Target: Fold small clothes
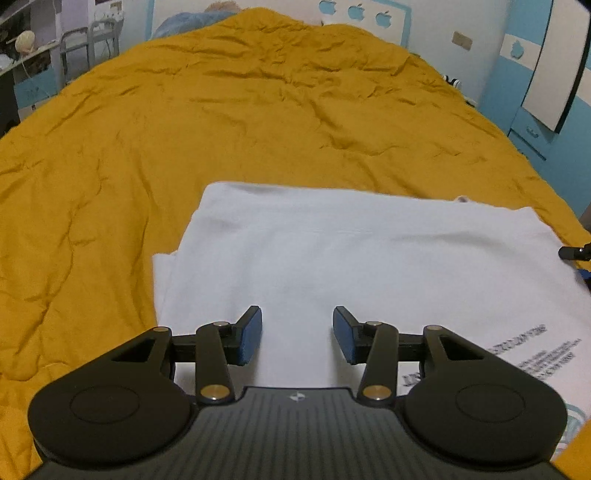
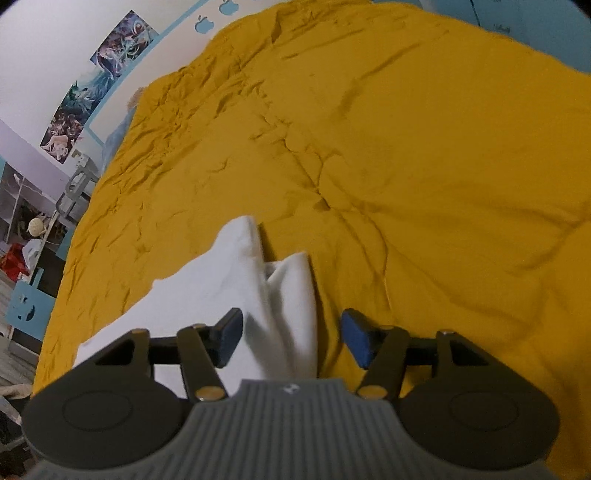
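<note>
**Both claws released over a white garment on the yellow bed**

A white garment [image 1: 332, 258] lies folded on a bed covered by a wrinkled mustard-yellow bedspread [image 1: 221, 122]. It sits on the near part of the bedspread, with most of the yellow cloth stretching away beyond it toward the wall with the blue apple shapes [image 1: 356, 11].

Seen from the left wrist, the left claw [image 1: 297, 336] is released: its two blue-padded fingers [image 1: 251, 338] stand apart with nothing pinched between them. The garment lies directly under and ahead of this claw, filling the gap between the fingers as a flat white surface. Its far folded edge runs across the view well beyond the fingertips, and its left edge, where a lower layer peeks out, lies just left of the left finger. Dark printed lettering [image 1: 532, 354] on the garment shows to the right of the right finger. Whether the pads touch the fabric cannot be told.

Seen from the right wrist, the right claw [image 2: 291, 339] is likewise released, its jaws spread. A bunched, raised fold of the garment [image 2: 284, 295] runs between the two fingers, from the claw's body out past the fingertips to a point on the bedspread. The pads do not press on it; a gap shows on each side. The rest of the garment spreads to the left of the left finger, while the right finger hangs over bare yellow bedspread [image 2: 443, 184].

Posters [image 2: 96, 85] hang on the wall past the bedspread's far left edge.
</note>
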The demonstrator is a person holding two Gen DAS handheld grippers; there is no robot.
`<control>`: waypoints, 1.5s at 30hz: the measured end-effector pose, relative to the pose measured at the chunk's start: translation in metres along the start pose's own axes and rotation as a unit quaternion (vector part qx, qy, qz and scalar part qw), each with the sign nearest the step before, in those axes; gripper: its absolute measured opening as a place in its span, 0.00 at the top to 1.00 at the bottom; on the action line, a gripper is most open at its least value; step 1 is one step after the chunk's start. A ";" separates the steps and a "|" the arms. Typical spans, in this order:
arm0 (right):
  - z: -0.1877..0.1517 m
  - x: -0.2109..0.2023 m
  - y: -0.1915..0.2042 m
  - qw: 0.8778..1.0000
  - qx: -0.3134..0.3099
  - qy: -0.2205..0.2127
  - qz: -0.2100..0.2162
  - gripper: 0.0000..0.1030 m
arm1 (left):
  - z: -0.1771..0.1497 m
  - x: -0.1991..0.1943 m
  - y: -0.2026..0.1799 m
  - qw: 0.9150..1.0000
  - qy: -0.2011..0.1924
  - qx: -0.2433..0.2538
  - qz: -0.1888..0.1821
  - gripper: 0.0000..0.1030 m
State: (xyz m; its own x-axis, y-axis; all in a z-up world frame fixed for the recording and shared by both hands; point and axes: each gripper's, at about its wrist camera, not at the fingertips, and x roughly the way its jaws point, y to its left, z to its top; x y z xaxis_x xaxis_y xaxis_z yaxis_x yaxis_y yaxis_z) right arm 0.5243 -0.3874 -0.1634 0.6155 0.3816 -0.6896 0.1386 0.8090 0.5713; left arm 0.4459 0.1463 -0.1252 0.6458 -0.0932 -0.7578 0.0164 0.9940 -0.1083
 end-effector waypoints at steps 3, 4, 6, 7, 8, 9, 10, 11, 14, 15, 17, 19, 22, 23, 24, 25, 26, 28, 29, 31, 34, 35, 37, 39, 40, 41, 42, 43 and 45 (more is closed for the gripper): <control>0.007 0.014 -0.003 1.000 -0.004 0.003 0.017 0.66 | -0.006 0.011 0.006 1.000 0.004 -0.002 0.002 0.49; 0.008 0.017 -0.002 1.000 -0.007 0.004 0.019 0.68 | -0.008 0.013 0.007 1.000 0.002 -0.002 -0.001 0.49; 0.010 0.018 0.002 0.999 -0.015 0.003 0.031 0.88 | -0.011 0.014 0.008 1.000 -0.004 0.000 -0.003 0.49; 0.011 0.017 0.004 0.999 -0.019 0.002 0.033 0.91 | -0.012 0.014 0.007 1.000 -0.006 0.001 -0.003 0.49; 0.012 0.015 0.008 0.999 -0.026 0.000 0.031 0.93 | -0.012 0.013 0.008 1.000 -0.007 0.002 -0.003 0.49; 0.013 0.012 0.014 0.999 -0.036 -0.001 0.027 0.94 | -0.012 0.013 0.008 1.000 -0.007 0.001 -0.004 0.49; 0.015 0.008 0.020 0.999 -0.043 -0.002 0.024 0.94 | -0.012 0.011 0.008 1.000 -0.008 0.001 -0.006 0.49; 0.018 0.004 0.027 0.999 -0.048 -0.001 0.019 0.95 | -0.011 0.011 0.009 1.000 -0.008 -0.001 -0.008 0.49; 0.027 -0.009 0.051 0.998 -0.059 0.013 0.003 0.96 | -0.009 0.009 0.010 1.000 -0.010 -0.007 -0.011 0.49; 0.031 -0.013 0.063 0.998 -0.064 0.021 -0.004 0.96 | -0.009 0.008 0.010 1.000 -0.011 -0.009 -0.011 0.49; 0.036 -0.024 0.085 0.997 -0.073 0.031 -0.010 0.96 | -0.007 0.001 0.011 1.000 -0.018 -0.018 -0.014 0.49; 0.041 -0.035 0.114 0.996 -0.079 0.039 -0.007 0.96 | -0.006 -0.007 0.012 0.999 -0.027 -0.026 -0.022 0.49; 0.041 -0.045 0.157 0.995 -0.084 0.048 0.011 0.96 | -0.004 -0.025 0.015 0.998 -0.041 -0.033 -0.028 0.49; 0.039 -0.046 0.172 0.995 -0.086 0.050 0.015 0.96 | -0.003 -0.031 0.018 0.998 -0.046 -0.035 -0.030 0.49; 0.037 -0.046 0.188 0.994 -0.089 0.053 0.018 0.96 | -0.002 -0.037 0.021 0.998 -0.050 -0.038 -0.031 0.49; 0.034 -0.044 0.206 0.993 -0.097 0.058 0.024 0.96 | -0.002 -0.043 0.025 0.997 -0.056 -0.041 -0.032 0.49; 0.031 -0.042 0.221 0.993 -0.101 0.063 0.024 0.96 | -0.001 -0.049 0.029 0.997 -0.061 -0.045 -0.033 0.49; 0.023 -0.030 0.254 0.991 -0.108 0.078 0.021 0.96 | -0.003 -0.061 0.040 0.995 -0.071 -0.058 -0.039 0.49; 0.018 -0.025 0.269 0.990 -0.108 0.085 0.021 0.96 | -0.005 -0.065 0.046 0.994 -0.073 -0.067 -0.042 0.49; 0.008 -0.010 0.297 0.990 -0.102 0.096 0.016 0.96 | -0.009 -0.072 0.057 0.993 -0.073 -0.081 -0.039 0.49; -0.015 0.015 0.335 0.989 -0.099 0.110 0.003 0.96 | -0.014 -0.076 0.078 0.992 -0.066 -0.106 -0.026 0.49; -0.023 0.023 0.344 0.989 -0.099 0.113 -0.001 0.96 | -0.016 -0.076 0.085 0.991 -0.062 -0.116 -0.025 0.49; -0.040 0.040 0.369 0.988 -0.097 0.120 -0.002 0.96 | -0.020 -0.076 0.097 0.989 -0.059 -0.131 -0.030 0.49; -0.056 0.055 0.387 0.987 -0.097 0.125 -0.003 0.96 | -0.023 -0.073 0.105 0.988 -0.056 -0.142 -0.024 0.49; -0.064 0.064 0.397 0.987 -0.098 0.127 -0.005 0.96 | -0.023 -0.072 0.108 0.988 -0.055 -0.144 -0.023 0.49; -0.070 0.073 0.406 0.987 -0.099 0.129 -0.008 0.96 | -0.024 -0.070 0.111 0.988 -0.054 -0.146 -0.023 0.49; -0.076 0.082 0.413 0.986 -0.100 0.131 -0.011 0.96 | -0.023 -0.069 0.113 0.987 -0.054 -0.147 -0.022 0.49; -0.085 0.090 0.422 0.986 -0.100 0.133 -0.014 0.96 | -0.023 -0.068 0.114 0.987 -0.054 -0.147 -0.022 0.49; -0.098 0.105 0.434 0.985 -0.103 0.136 -0.006 0.96 | -0.024 -0.067 0.118 0.987 -0.056 -0.147 -0.022 0.49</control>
State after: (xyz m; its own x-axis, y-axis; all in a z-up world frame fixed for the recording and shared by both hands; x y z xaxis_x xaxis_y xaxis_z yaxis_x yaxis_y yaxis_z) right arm 0.5733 0.0476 -0.0312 0.3798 0.4554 -0.8052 -0.0342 0.8768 0.4797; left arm 0.3864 0.2689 -0.1025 0.7306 -0.1117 -0.6736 -0.1652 0.9283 -0.3330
